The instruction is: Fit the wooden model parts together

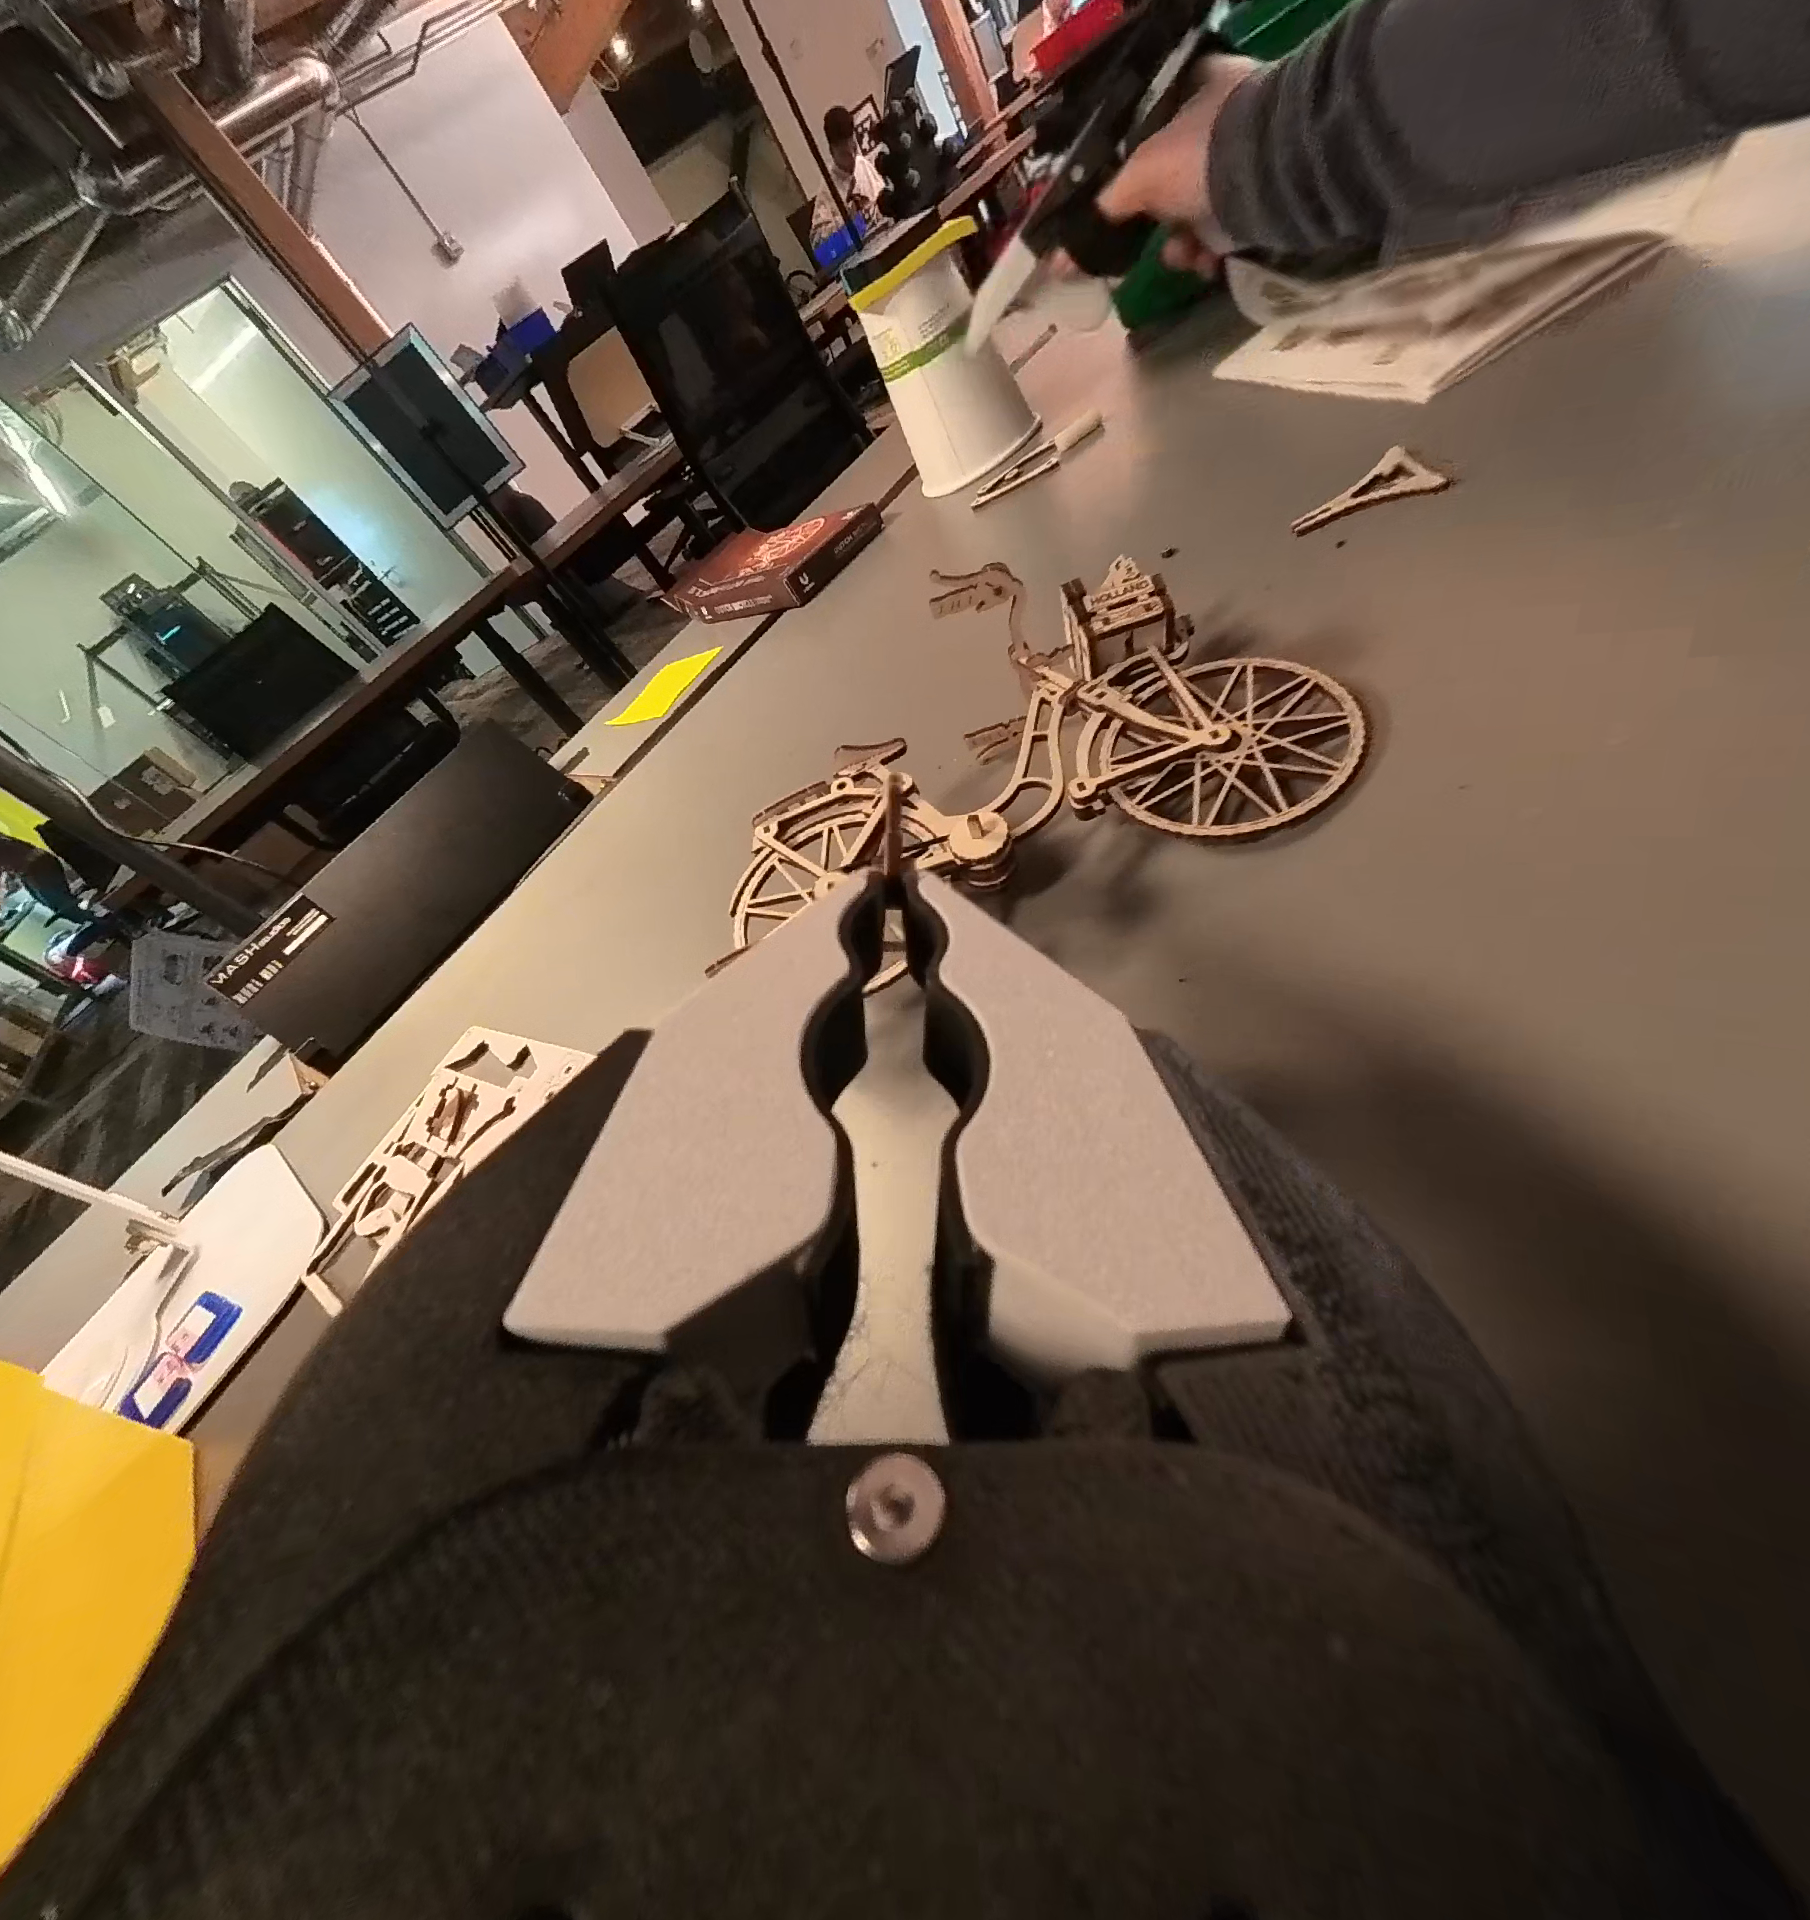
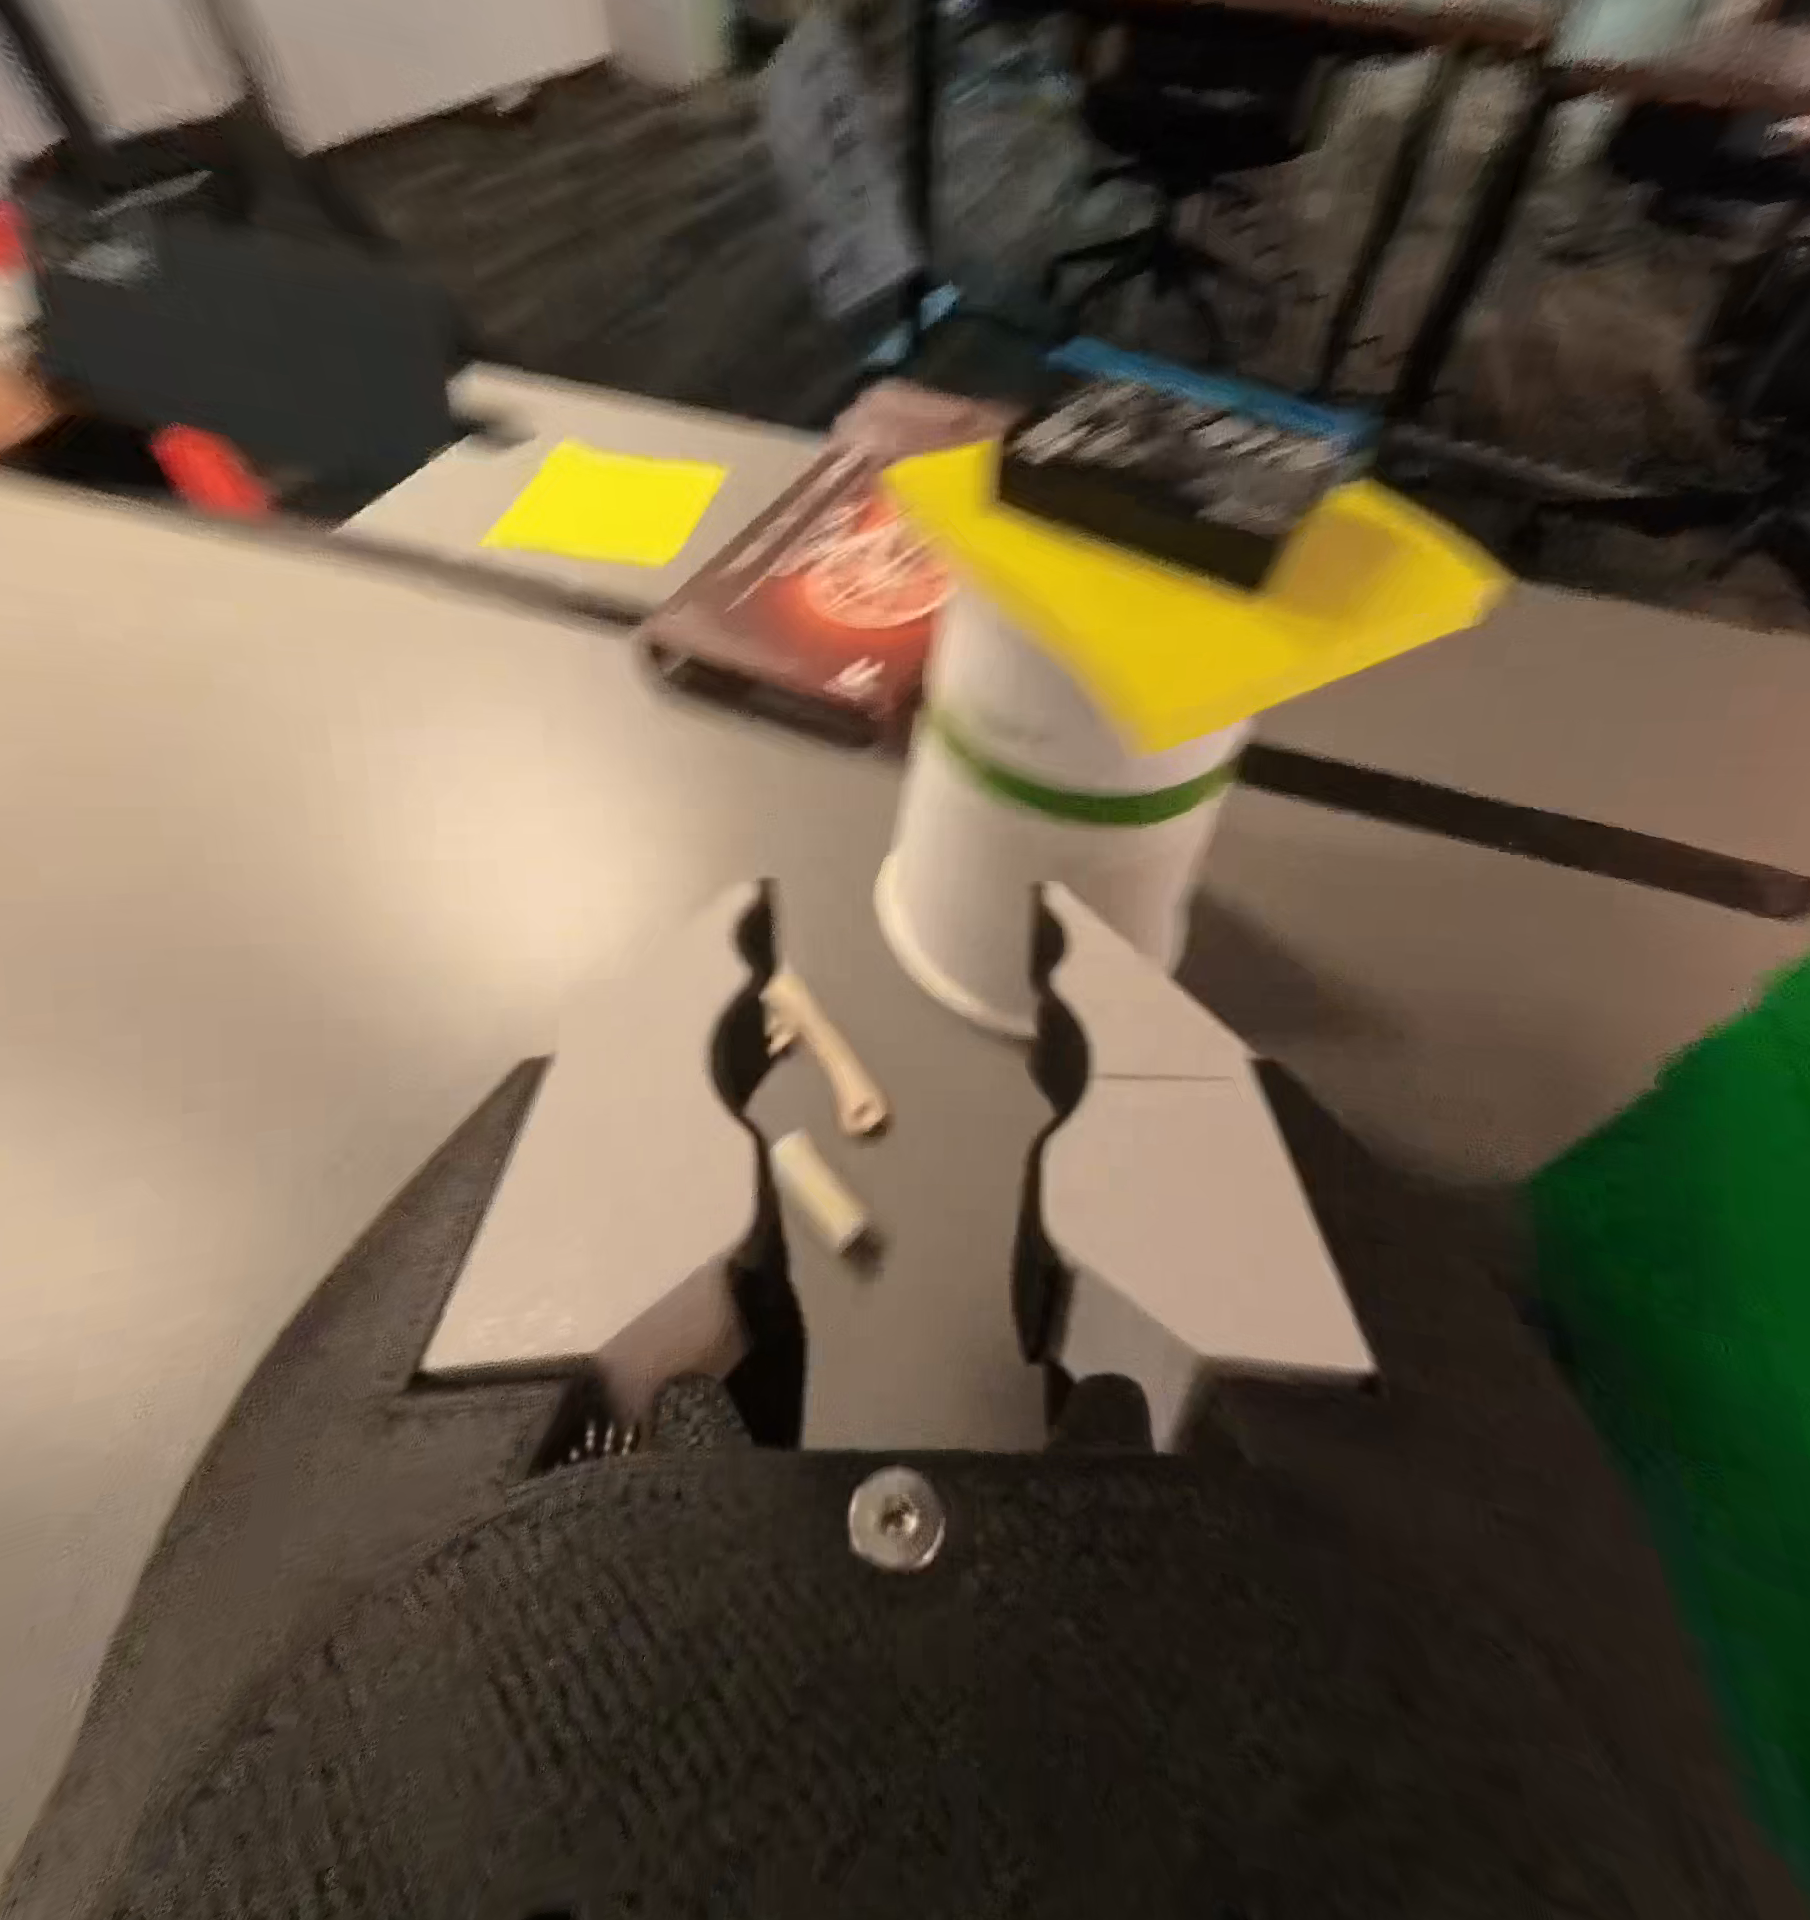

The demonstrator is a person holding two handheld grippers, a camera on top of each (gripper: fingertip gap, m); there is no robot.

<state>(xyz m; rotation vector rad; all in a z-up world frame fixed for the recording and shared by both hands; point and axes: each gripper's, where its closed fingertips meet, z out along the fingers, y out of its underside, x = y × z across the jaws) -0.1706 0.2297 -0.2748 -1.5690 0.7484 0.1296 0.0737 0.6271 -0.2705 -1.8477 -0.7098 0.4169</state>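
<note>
A wooden model bicycle (image 1: 1067, 748) lies flat on the grey table (image 1: 1503, 935) in the left wrist view. My left gripper (image 1: 893, 883) is shut on a thin flat wooden piece (image 1: 892, 821) that stands edge-on above its tips, just in front of the bicycle's rear wheel. My right gripper (image 2: 906, 904) is open and empty, low over the table; a small wooden part (image 2: 828, 1060) and a short pale peg (image 2: 821, 1190) lie between its fingers. It also shows blurred at the far right in the left wrist view (image 1: 994, 301), held by a hand.
A white cup (image 2: 1057, 831) with a yellow piece on top stands just ahead of the right gripper. A dark box (image 1: 776, 577), a yellow note (image 1: 667, 686), loose triangular wooden parts (image 1: 1374, 488), an instruction booklet (image 1: 1431, 312) and punched-out sheets (image 1: 444, 1143) lie on the table.
</note>
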